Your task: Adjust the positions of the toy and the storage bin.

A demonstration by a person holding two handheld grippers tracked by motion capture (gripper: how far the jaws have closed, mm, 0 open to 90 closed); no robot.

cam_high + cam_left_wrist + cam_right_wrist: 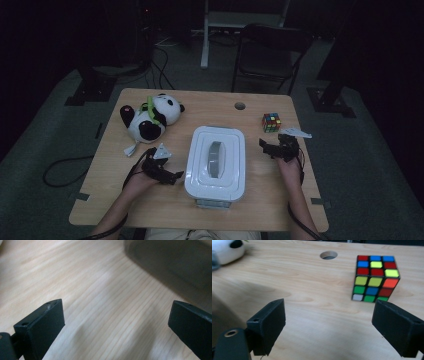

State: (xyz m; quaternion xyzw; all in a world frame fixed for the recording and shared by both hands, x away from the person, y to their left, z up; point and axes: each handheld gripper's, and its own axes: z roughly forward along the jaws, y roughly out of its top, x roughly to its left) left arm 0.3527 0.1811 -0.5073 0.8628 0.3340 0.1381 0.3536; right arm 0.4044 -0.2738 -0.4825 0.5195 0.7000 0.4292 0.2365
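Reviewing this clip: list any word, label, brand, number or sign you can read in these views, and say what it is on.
None can be read.
White lidded box: plain lid and grey handle, no print to be made out.
Puzzle cube: coloured squares, no letters or logo.
Panda plush: a small pale tag lies beside it, too small to read.
Wooden table: bare grain, no markings.

I see a light wood worktop [165, 205] with a round hole [240, 106] near its top edge. On it: white lidded box [216, 162] centre frame, panda plush [150, 117] upper left, colour cube [271, 122] upper right.
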